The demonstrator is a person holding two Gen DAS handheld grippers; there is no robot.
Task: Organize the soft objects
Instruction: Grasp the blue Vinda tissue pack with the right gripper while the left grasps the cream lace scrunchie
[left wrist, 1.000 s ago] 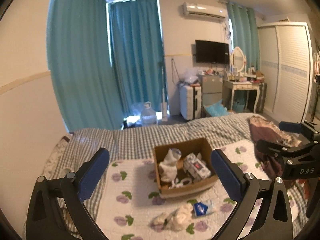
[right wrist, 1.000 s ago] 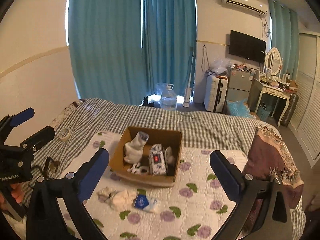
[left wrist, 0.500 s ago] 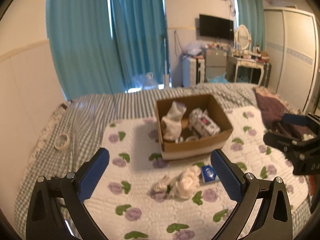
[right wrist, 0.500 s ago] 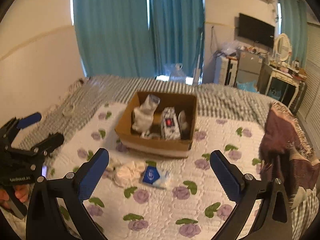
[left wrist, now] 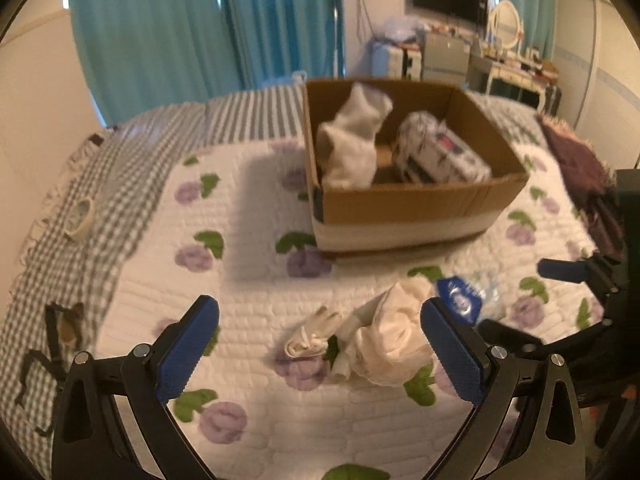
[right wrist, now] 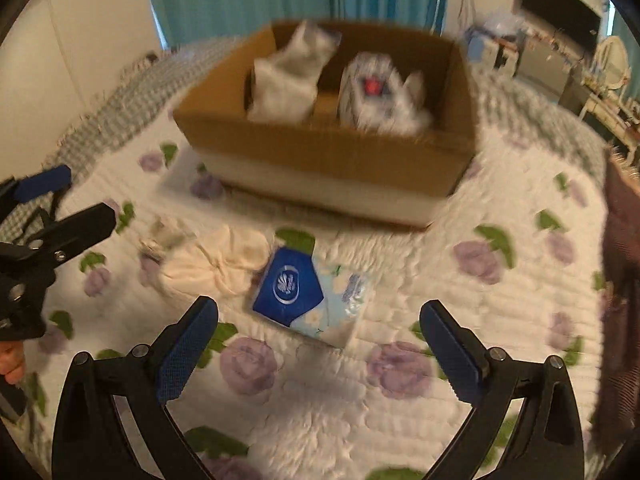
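A cardboard box (left wrist: 420, 204) (right wrist: 320, 152) stands on the floral quilt and holds a white cloth (left wrist: 352, 140) and a patterned tissue pack (left wrist: 436, 152). In front of it lie a crumpled cream cloth (left wrist: 384, 340) (right wrist: 216, 264) and a blue tissue pack (right wrist: 308, 296) (left wrist: 460, 300). My left gripper (left wrist: 320, 344) is open, just above and short of the cream cloth. My right gripper (right wrist: 320, 344) is open, hovering close over the blue tissue pack. Each gripper shows at the edge of the other's view.
A roll of tape (left wrist: 80, 216) lies on the checked bedspread at left. A dark red blanket (left wrist: 576, 164) lies at the bed's right edge. A black strap (left wrist: 48, 356) lies at lower left. Curtains, a dresser and a wardrobe stand beyond the bed.
Both grippers have moved forward and down toward the bed. The cream cloth and the blue tissue pack are much nearer. Both stay open.
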